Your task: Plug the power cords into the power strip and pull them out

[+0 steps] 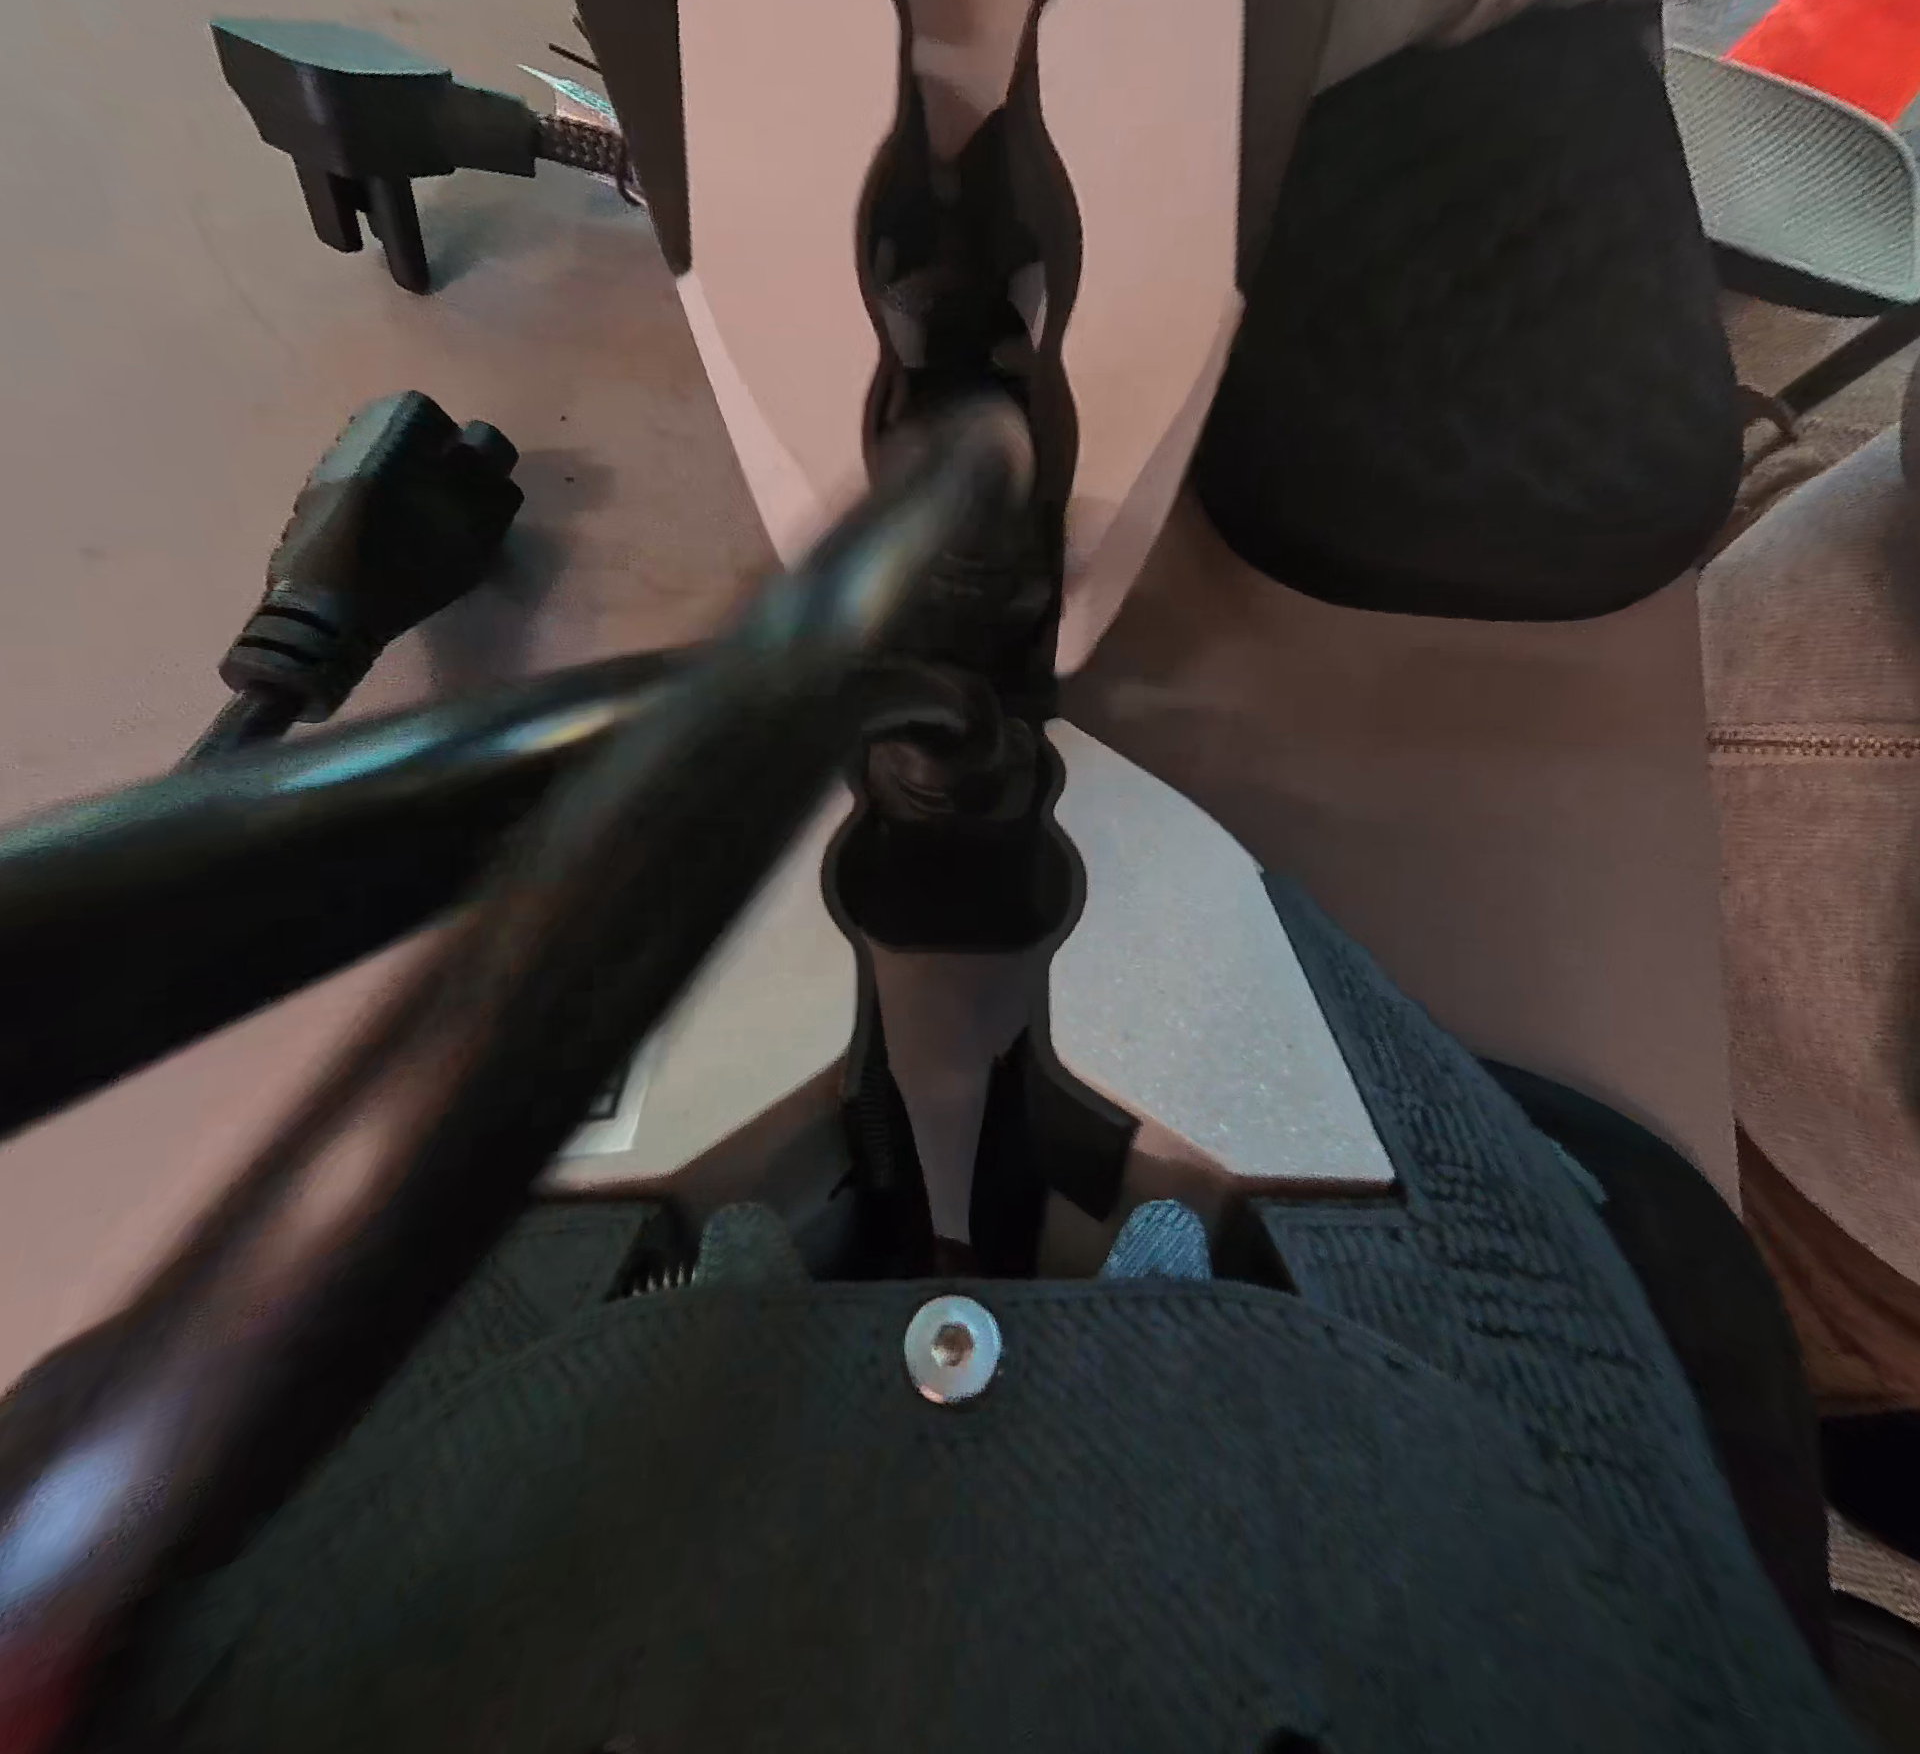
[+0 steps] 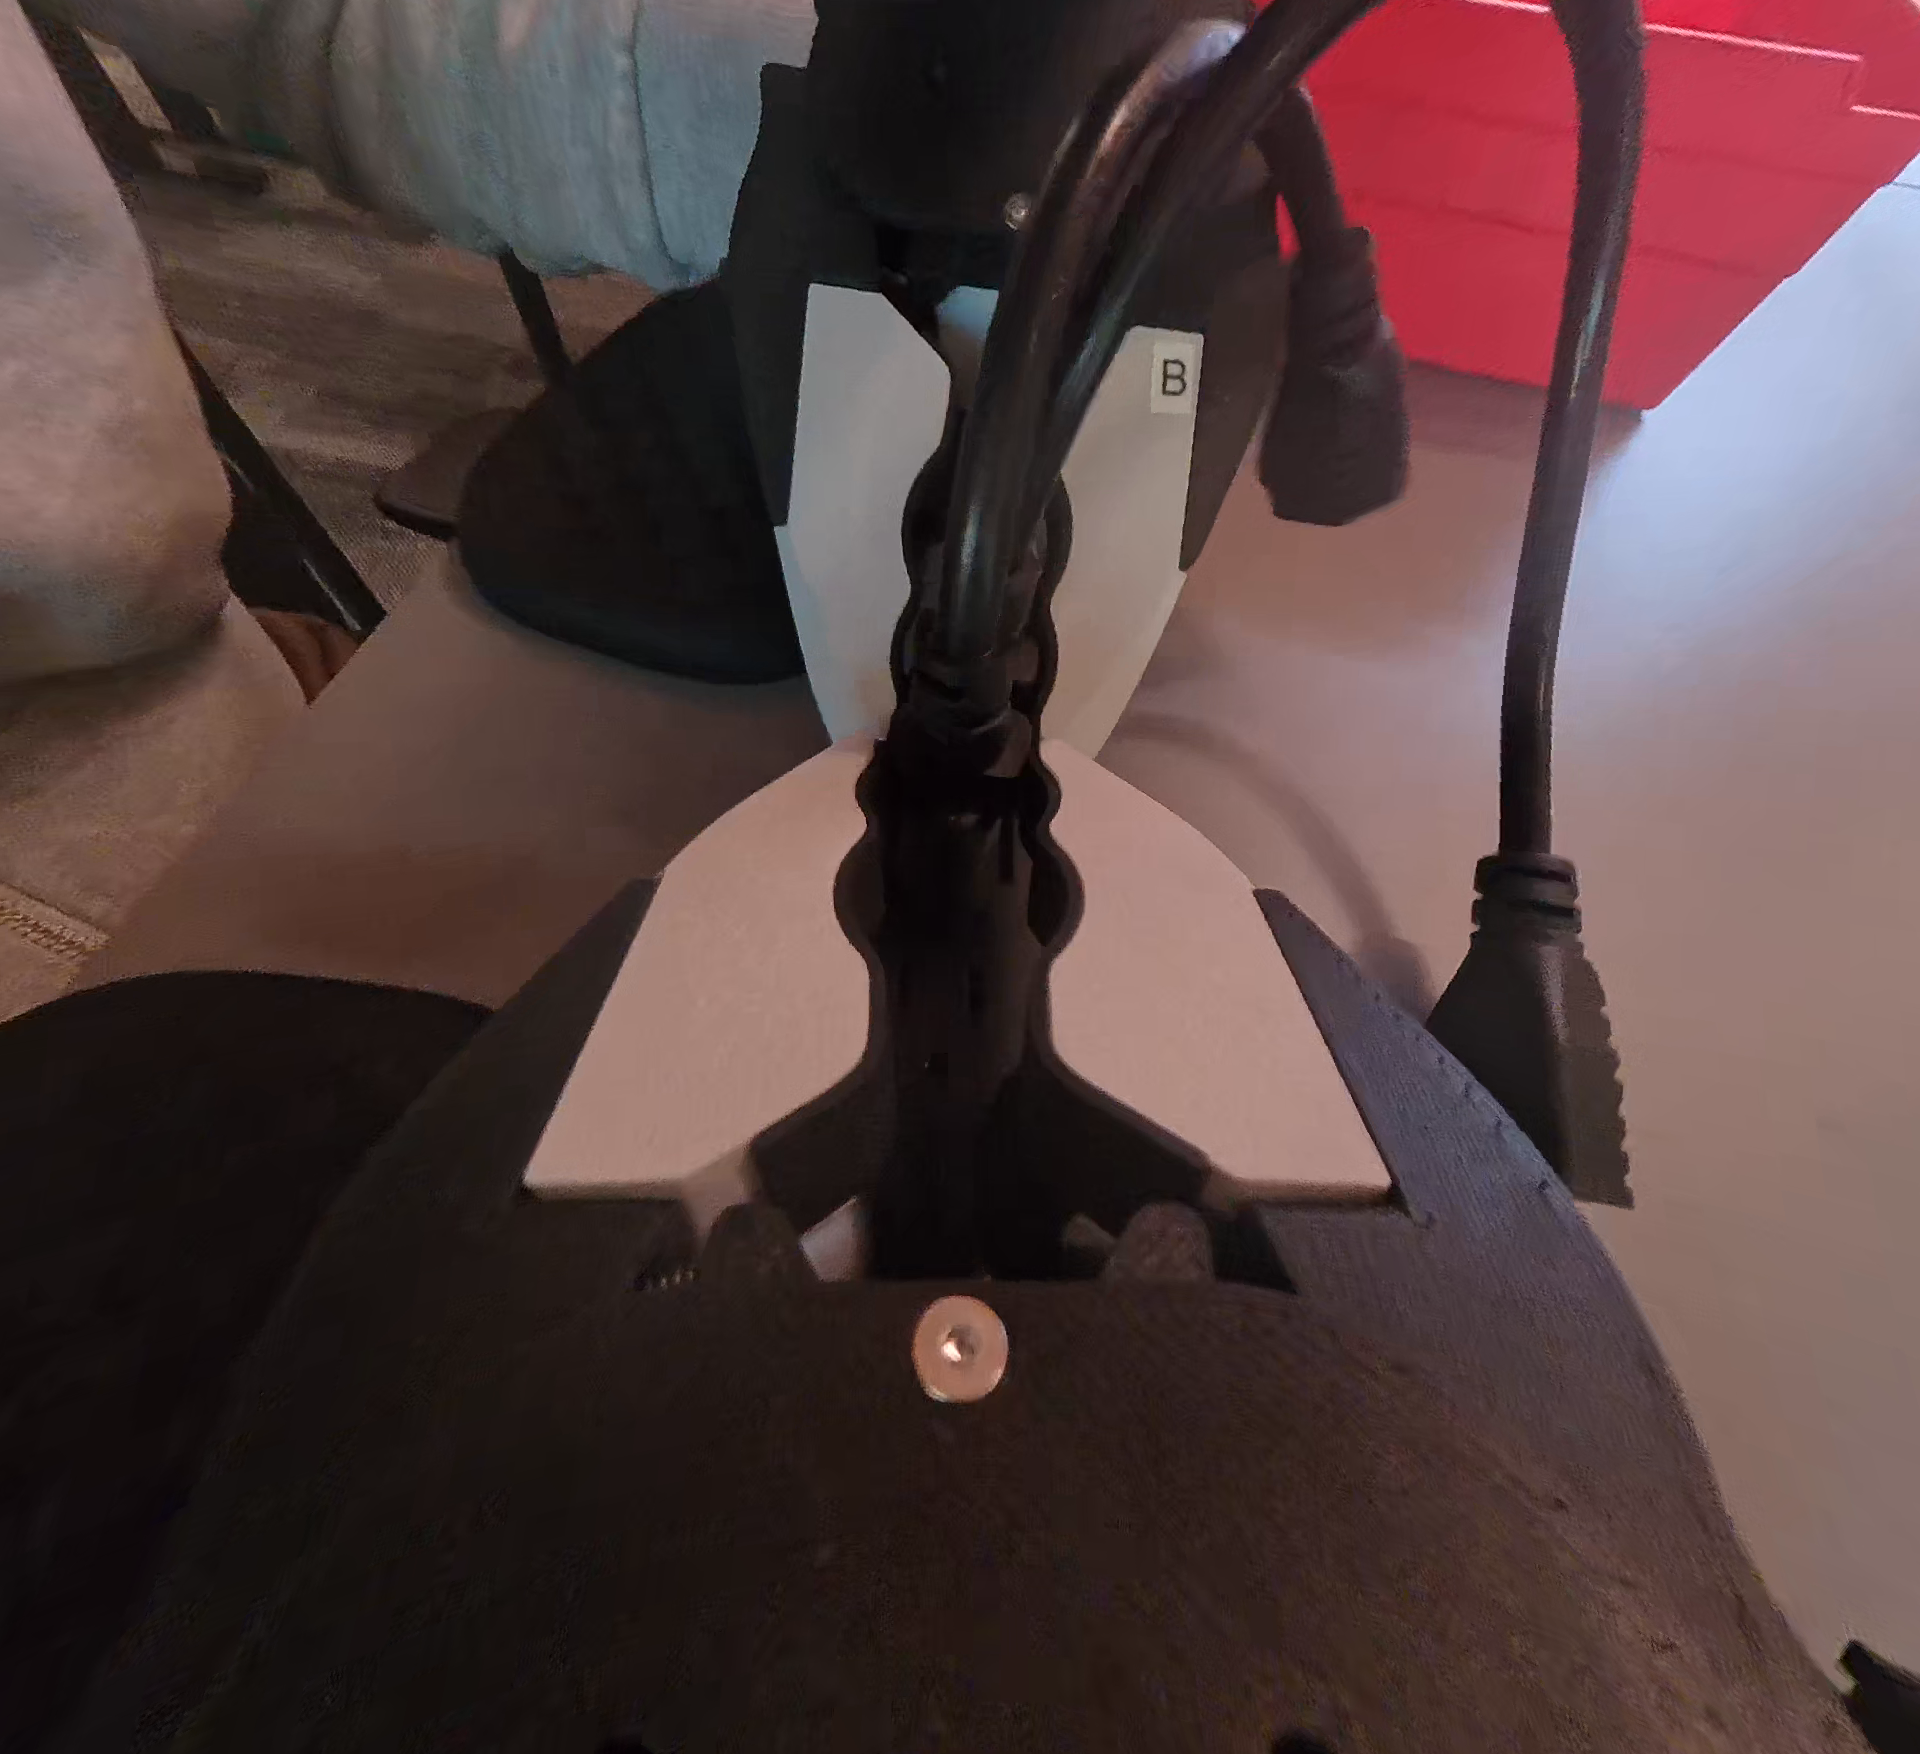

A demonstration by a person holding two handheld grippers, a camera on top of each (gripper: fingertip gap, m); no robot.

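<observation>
In the left wrist view the left tongs (image 1: 961,738) sit at the centre of the frame, their white fingers (image 1: 1143,1008) drawn narrow around a bundle of black power cords (image 1: 499,769). The cords sweep out blurred toward the lower left of the frame. Facing them from the top of the frame, tip to tip, are the right tongs (image 1: 961,499), pinched on the same bundle. At the upper left a black plug (image 1: 343,115) with a braided lead lies on the pale table (image 1: 156,416). Below it, at the middle left, rests a black connector (image 1: 384,551).

In the right wrist view the right tongs (image 2: 961,769) are likewise narrow, clamped on the cords (image 2: 997,457) at the centre. The left tongs (image 2: 987,561) meet them from above. One cord arches up to the upper right and drops to a black plug head (image 2: 1527,1029) beside the tongs at the middle right. Another connector (image 2: 1335,395) hangs right of centre. A red bin (image 2: 1558,146) fills the upper right.
</observation>
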